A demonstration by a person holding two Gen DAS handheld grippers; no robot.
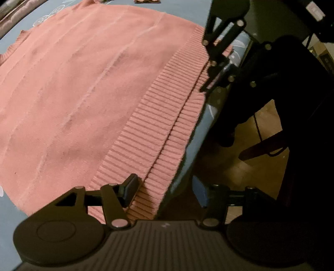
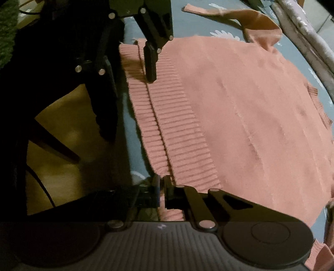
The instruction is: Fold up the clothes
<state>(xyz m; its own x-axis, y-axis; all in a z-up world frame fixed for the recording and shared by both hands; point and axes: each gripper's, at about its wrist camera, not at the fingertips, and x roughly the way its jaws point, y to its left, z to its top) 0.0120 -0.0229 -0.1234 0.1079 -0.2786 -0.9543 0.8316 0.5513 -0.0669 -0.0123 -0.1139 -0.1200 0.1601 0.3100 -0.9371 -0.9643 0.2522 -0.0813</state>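
your pink knitted sweater (image 1: pixel 87 87) lies spread flat on the blue patterned worktop (image 1: pixel 12 208), smooth across the body, a few pale lengthwise creases running through the knit. along the near edge of the worktop runs its ribbed hem (image 1: pixel 167 116), two ribbed layers showing, with a dark line between them. in the right wrist view a sleeve (image 2: pixel 246 16) lies twisted off the far corner, its ribbed cuff flat on the blue cloth.

your left tongs (image 1: pixel 165 191) are spread. one pad sits over the hem's ribbing, the other hangs off the worktop's edge above the wooden floor (image 1: pixel 250 166), and the hem's corner lies in the gap between them with neither pad pressing on it. whether the pad over the ribbing touches the knit, i can't tell.

your right tongs (image 2: pixel 161 183) are pressed together at the opposite corner of the hem. the fingertips meet right at the line between the two ribbed layers, and the knit runs up to them, but whether any fabric is pinched between the pads isn't clear from here.

so both tongs stand at the hem, one at each end, with the sweater's body stretching away from them across the worktop.
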